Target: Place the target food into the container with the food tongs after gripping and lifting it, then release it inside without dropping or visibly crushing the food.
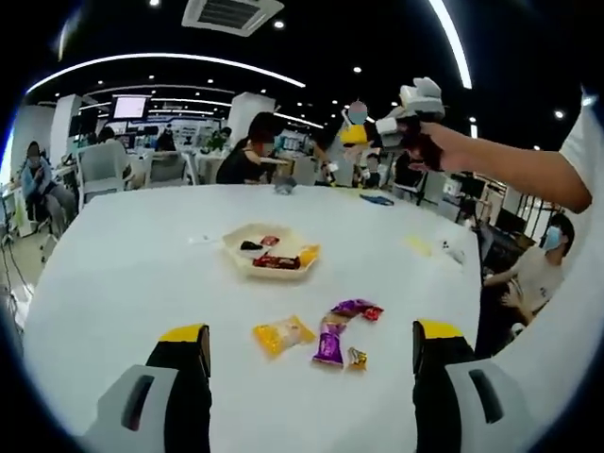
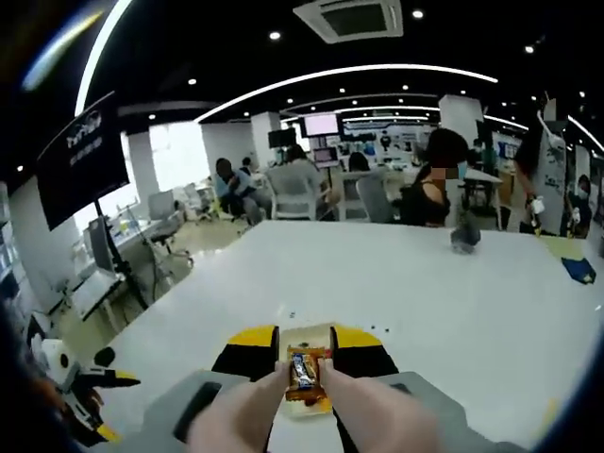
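Here, right tongs [image 2: 304, 351] clamp a wrapped snack [image 2: 303, 370] — label unreadable.

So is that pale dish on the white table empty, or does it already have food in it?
Not empty. The dish on the table holds a few wrapped snacks, seen in the left gripper view.

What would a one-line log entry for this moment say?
left hand-held gripper: open above table | right hand-held gripper: shut on snack, raised | tray: holds snacks | loose packets: on table
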